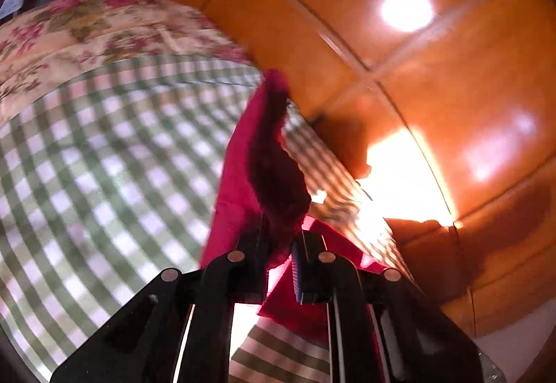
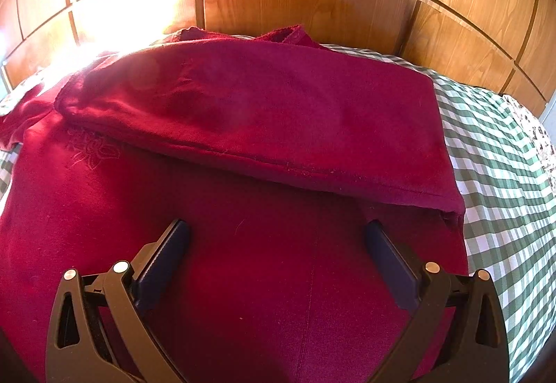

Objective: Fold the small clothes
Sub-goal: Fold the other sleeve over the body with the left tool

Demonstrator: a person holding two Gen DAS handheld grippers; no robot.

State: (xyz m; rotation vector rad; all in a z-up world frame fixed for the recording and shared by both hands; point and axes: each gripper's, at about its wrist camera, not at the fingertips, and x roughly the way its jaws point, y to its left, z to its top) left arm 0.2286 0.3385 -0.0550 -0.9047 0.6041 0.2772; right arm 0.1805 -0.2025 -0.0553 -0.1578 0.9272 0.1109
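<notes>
On checked bed point(image 2: 504, 174) by wood panels point(image 2: 312, 0): mid-fold. Left tool point(image 1: 278, 244) clenched on red garment point(image 2: 243, 112) edge; right tool point(image 2: 278, 244) released above. Next, probably: carry edge across, lay flat.

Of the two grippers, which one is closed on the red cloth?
The left gripper: its jaws pinch a lifted fold of the red garment. The right gripper stands wide open over the garment, gripping nothing.
</notes>
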